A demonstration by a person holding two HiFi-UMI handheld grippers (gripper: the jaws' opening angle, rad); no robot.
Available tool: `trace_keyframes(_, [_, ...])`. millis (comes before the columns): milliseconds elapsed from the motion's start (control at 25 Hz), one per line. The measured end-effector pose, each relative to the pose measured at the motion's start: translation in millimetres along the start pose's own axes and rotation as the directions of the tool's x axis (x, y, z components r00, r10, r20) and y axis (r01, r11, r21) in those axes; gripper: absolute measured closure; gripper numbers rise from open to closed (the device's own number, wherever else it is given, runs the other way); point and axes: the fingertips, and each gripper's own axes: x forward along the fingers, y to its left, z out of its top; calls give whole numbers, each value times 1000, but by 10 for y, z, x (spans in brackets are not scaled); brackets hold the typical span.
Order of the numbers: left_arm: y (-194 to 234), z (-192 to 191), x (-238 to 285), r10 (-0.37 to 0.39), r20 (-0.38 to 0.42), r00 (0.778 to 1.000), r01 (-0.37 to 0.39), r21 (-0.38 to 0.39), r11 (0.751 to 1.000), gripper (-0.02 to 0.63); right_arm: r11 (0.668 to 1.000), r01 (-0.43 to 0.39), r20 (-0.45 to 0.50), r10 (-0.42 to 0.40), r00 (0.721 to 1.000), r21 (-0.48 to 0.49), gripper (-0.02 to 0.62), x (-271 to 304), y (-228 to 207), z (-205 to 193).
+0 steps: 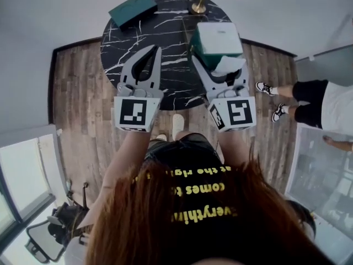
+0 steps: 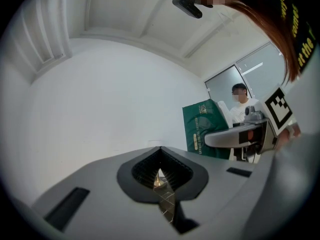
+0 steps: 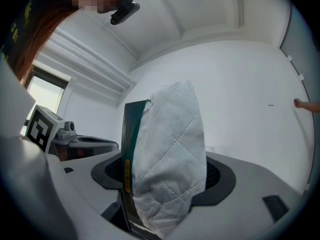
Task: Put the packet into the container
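My right gripper (image 1: 219, 65) is shut on the packet (image 1: 218, 37), a green tissue pack with a white quilted tissue (image 3: 170, 169) sticking out. It hangs over the right part of the round black marble table (image 1: 165, 81). In the right gripper view the packet (image 3: 131, 149) stands upright between the jaws of the right gripper (image 3: 165, 189). My left gripper (image 1: 158, 49) is shut and holds nothing, over the table's middle; its jaws meet in the left gripper view (image 2: 160, 151). A flat dark green container (image 1: 132, 9) lies at the table's far left edge.
A small gold object (image 1: 198, 7) stands at the table's far edge. A person's legs in sneakers (image 1: 276, 101) are on the wooden floor (image 1: 77, 104) to the right of the table. White walls surround the spot, and glass panels stand at the left and right.
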Motion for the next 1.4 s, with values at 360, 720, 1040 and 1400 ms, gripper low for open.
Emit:
trace_keyframes(360, [64, 14, 418, 36, -7, 999, -36, 4, 999, 606, 1000, -17, -8, 17, 1000, -3, 227, 364, -424, -39])
trace_keyframes(720, [207, -63, 648, -7, -24, 1000, 7, 2, 1000, 606, 999, 43, -58, -43, 997, -10, 227, 672, -662, -263])
trace_keyframes(1040, [320, -138, 773, -25, -26, 999, 25, -16, 1000, 606, 999, 49, -146, -49, 988, -2, 227, 916, -804, -524])
trace_keyframes(1400, [393, -228, 848, -25, -39, 999, 24, -21, 999, 606, 995, 68, -265, -47, 963, 69, 227, 1192, -1048, -1052])
